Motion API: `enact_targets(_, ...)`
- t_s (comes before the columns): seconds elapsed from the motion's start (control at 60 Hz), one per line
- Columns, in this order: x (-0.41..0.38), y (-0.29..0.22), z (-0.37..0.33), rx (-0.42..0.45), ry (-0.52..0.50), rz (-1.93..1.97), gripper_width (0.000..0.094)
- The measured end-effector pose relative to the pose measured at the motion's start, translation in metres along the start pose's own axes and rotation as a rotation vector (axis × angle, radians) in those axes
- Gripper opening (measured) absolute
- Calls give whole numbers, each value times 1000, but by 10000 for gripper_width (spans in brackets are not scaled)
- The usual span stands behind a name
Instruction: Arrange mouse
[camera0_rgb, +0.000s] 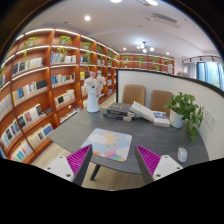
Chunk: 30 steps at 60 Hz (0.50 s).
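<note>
Bookshelves (35, 85) hold books; gripper (113, 160) open above table (135, 135).

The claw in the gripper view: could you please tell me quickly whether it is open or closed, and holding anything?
Claw: open, holding nothing; only the table shows between its fingers.

Small white mouse (181, 154) near table (150, 136) edge
</note>
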<state>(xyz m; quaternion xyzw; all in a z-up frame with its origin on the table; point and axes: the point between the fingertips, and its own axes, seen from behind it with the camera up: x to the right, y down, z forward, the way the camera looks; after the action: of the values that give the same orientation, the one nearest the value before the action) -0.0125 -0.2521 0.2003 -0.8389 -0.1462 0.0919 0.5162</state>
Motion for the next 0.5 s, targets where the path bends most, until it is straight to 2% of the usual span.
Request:
enact_targets(0.2,32,39,-6,-57,51,38,856)
enact_targets(0.5,168,130,-19,-211,260,118,857)
